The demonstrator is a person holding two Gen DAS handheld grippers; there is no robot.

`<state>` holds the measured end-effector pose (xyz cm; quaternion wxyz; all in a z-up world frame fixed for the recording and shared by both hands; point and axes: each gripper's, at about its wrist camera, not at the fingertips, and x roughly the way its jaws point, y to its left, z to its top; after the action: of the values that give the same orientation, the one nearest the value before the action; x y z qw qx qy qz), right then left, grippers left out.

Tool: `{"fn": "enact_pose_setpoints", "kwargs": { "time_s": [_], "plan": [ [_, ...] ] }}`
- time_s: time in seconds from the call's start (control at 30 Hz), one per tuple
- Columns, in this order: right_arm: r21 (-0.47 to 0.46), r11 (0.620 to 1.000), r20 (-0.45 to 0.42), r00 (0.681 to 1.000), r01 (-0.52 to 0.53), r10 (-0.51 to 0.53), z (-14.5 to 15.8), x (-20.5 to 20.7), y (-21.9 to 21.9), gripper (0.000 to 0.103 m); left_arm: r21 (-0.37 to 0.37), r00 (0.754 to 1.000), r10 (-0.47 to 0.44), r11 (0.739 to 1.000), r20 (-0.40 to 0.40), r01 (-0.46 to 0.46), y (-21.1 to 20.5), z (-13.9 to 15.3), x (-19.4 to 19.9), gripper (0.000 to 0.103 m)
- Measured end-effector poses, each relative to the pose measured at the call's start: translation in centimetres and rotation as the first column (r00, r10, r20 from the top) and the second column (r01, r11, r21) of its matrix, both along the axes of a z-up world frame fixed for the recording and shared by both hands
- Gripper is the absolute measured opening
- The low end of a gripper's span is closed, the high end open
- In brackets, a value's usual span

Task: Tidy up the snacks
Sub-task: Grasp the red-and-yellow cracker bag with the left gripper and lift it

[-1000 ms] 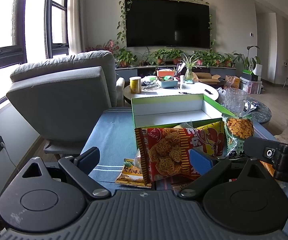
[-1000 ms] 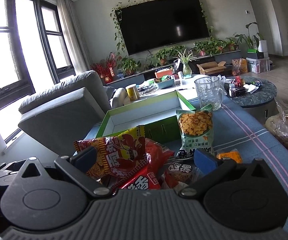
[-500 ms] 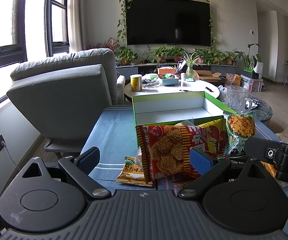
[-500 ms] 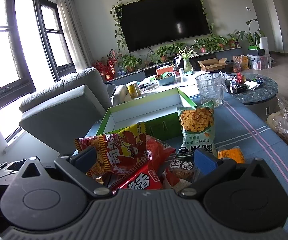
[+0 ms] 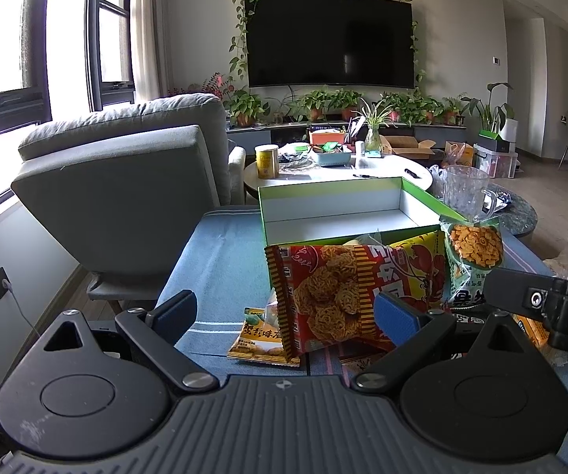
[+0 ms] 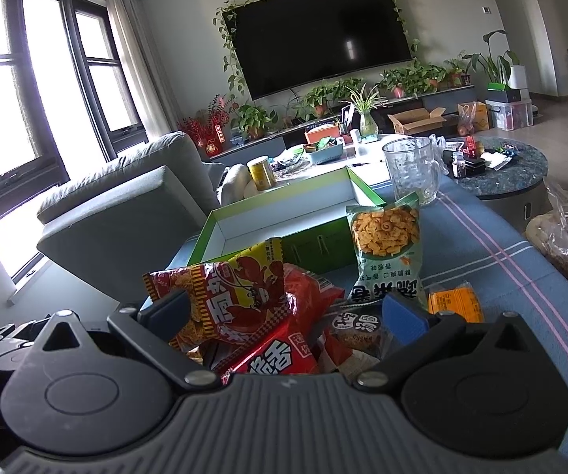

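A: Worrying abt the pile tbh. Red noodle-snack bag (image 5: 323,296) leans upright w/ the crayfish bag (image 6: 240,296) and the flat red pack (image 6: 272,355) jammed against it; grab one and the rest prob slide off the blue cloth (image 5: 220,256).

B: Jaws?

A: Both wide apart, holding nothing. Left gripper (image 5: 284,312) is on the near side of the green box (image 5: 331,205), noodle bag btwn its fingers but untouched afaict. Right gripper (image 6: 284,312) is over the same heap.

B: Other risks?

A: Green-white cracker bag (image 6: 386,249) stands propped on the box's front wall, tips easily. Glass pitcher (image 6: 412,170) sits just beside the box's far right corner; a wide swing could clip it.

B: Snacks' look?

A: Glossy, puffy, crinkly foil, so slippery. Small yellow pouch (image 5: 260,339) lies flat in front of the box. Box interior white, nothing in it.
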<state>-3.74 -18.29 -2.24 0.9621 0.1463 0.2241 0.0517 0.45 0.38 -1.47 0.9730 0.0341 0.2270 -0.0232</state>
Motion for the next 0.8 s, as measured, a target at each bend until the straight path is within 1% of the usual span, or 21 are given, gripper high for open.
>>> {"fn": "enact_pose_setpoints", "kwargs": {
  "time_s": [0.17, 0.3, 0.33, 0.43, 0.57, 0.7, 0.8],
  "plan": [
    [0.002, 1.0, 0.001, 1.0, 0.004, -0.004, 0.0, 0.1, -0.1, 0.068, 0.001, 1.0, 0.006, 1.0, -0.01, -0.006, 0.5, -0.1, 0.3, 0.096],
    [-0.003, 1.0, 0.005, 1.0, 0.026, -0.026, 0.0, 0.2, -0.7, 0.068, -0.042, 0.999, 0.042, 0.998, -0.027, -0.043, 2.2, -0.1, 1.0, 0.095],
    [-0.003, 1.0, 0.007, 1.0, 0.03, -0.03, 0.0, 0.2, -0.9, 0.068, -0.057, 0.998, 0.048, 0.997, -0.028, -0.049, 2.7, -0.1, 1.0, 0.092],
    [-0.001, 1.0, 0.004, 1.0, 0.023, -0.023, 0.0, 0.4, -1.1, 0.068, -0.091, 0.998, 0.051, 0.994, -0.027, -0.054, 3.5, -0.1, 1.1, 0.092],
    [0.003, 1.0, -0.016, 0.999, -0.031, 0.031, -0.2, 1.0, -1.0, 0.068, -0.106, 1.0, 0.0, 0.994, -0.028, -0.003, 3.6, -0.4, 1.4, 0.091],
    [0.045, 0.994, -0.051, 0.994, -0.096, 0.098, -0.9, 2.0, -0.8, 0.068, -0.117, 0.997, -0.07, 0.991, -0.043, 0.064, 3.1, -1.3, 2.0, 0.09],
    [0.056, 0.992, -0.056, 0.991, -0.116, 0.119, -1.1, 2.7, -0.6, 0.068, -0.126, 0.992, -0.111, 0.987, -0.053, 0.103, 2.9, -2.1, 2.6, 0.09]
  ]
}}
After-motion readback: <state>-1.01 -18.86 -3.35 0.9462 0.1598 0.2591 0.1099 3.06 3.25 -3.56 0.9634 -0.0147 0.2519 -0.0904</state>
